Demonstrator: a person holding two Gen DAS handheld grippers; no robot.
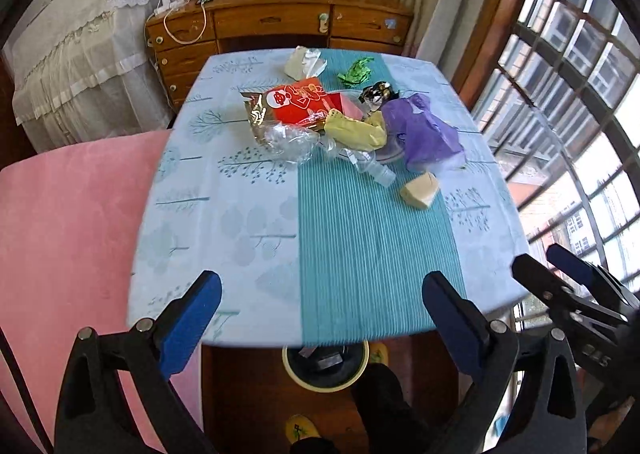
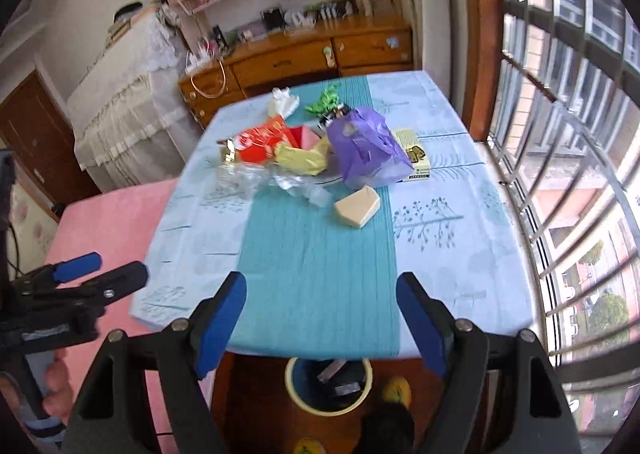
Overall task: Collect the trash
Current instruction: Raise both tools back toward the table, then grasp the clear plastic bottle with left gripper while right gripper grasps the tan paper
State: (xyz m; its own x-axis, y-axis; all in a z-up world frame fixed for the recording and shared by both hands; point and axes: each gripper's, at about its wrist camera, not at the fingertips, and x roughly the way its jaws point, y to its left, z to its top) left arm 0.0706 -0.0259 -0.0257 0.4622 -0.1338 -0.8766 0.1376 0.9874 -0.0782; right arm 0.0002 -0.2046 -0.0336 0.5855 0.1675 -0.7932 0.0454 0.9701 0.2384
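Trash lies piled on the far half of the table [image 1: 360, 254] [image 2: 460, 274]: a red snack bag [image 1: 298, 100] [image 2: 262, 142], a yellow wrapper [image 1: 354, 130] [image 2: 302, 158], a purple bag [image 1: 424, 130] [image 2: 366, 148], clear plastic [image 1: 288, 140] [image 2: 244, 176], a beige carton [image 1: 420, 190] [image 2: 357, 207] and a green wrapper [image 1: 356, 70] [image 2: 324, 100]. A bin [image 1: 325, 366] [image 2: 329, 384] stands on the floor under the near edge. My left gripper [image 1: 320, 314] and right gripper [image 2: 321, 318] are open and empty above the near table edge.
A pink chair or cushion [image 1: 68, 234] [image 2: 108, 222] stands left of the table. A barred window [image 1: 580, 94] [image 2: 580, 134] is on the right. A wooden desk [image 1: 280, 20] [image 2: 304, 54] stands behind. A yellow box [image 2: 414, 152] lies behind the purple bag.
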